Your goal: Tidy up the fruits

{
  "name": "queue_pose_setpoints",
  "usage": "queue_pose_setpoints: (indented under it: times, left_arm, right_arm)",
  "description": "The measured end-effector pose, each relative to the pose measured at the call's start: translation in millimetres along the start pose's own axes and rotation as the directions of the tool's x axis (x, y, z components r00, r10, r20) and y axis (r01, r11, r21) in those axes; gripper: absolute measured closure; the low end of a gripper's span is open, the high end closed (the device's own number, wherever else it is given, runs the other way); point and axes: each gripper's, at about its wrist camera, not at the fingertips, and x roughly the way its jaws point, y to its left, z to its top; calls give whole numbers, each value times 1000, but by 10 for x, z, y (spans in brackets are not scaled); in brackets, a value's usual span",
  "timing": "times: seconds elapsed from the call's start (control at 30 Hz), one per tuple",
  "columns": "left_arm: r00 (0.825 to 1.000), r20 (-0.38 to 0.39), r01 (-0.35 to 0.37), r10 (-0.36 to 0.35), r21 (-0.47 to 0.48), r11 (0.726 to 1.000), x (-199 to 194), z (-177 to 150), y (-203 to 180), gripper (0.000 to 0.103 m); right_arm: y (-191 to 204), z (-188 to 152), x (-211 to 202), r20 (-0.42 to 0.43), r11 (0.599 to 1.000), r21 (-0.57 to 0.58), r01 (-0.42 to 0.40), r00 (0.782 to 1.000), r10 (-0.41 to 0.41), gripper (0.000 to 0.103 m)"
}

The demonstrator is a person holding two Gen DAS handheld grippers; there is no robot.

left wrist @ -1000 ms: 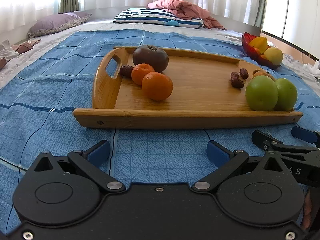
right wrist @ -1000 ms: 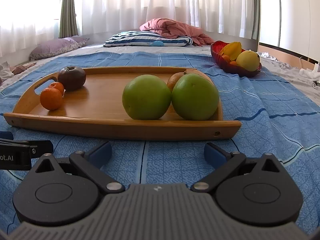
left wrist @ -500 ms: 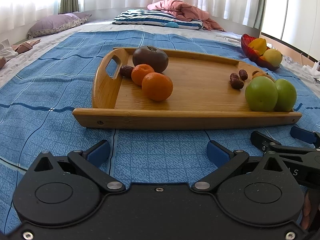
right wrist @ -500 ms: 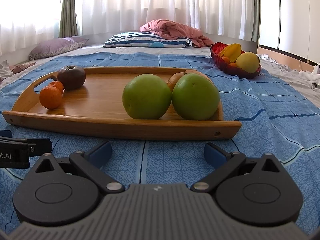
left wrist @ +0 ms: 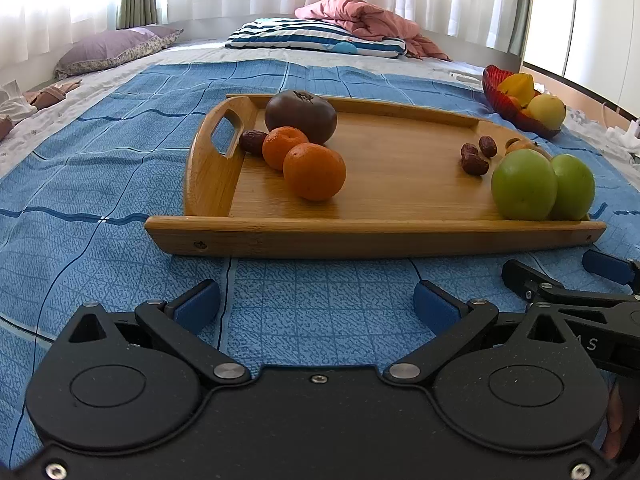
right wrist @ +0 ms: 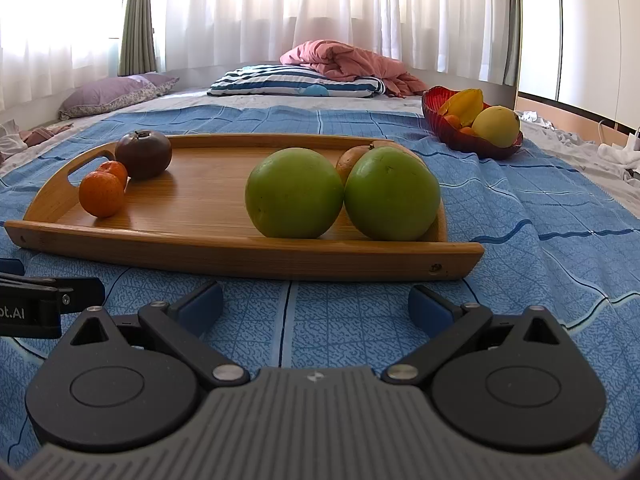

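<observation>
A wooden tray (left wrist: 400,236) (right wrist: 240,256) lies on the blue bedspread. At its left end sit a dark purple fruit (left wrist: 301,116) (right wrist: 143,153), two oranges (left wrist: 314,171) (right wrist: 101,194) and a date (left wrist: 253,141). At its right end sit two green apples (left wrist: 524,184) (right wrist: 294,193), several dates (left wrist: 474,165) and a brownish fruit (right wrist: 352,160) partly hidden behind the apples. My left gripper (left wrist: 316,304) is open and empty before the tray's front rail. My right gripper (right wrist: 316,304) is open and empty, facing the green apples.
A red bowl (left wrist: 520,120) (right wrist: 476,144) with a starfruit, a yellow fruit and small oranges stands beyond the tray's right end. A striped pillow (right wrist: 296,82), a pink blanket and a purple pillow (left wrist: 108,50) lie at the far side of the bed.
Both views have shifted only slightly. The grippers stay open and the fruits have not moved.
</observation>
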Motion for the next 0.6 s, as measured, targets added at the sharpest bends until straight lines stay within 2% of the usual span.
queue_pose_setpoints:
  times: [0.6]
  left_arm:
    - [1000, 1, -3, 3, 4, 1000, 5, -6, 1, 0]
  right_arm:
    - [1, -5, -1, 0, 1000, 0, 0, 1000, 0, 0]
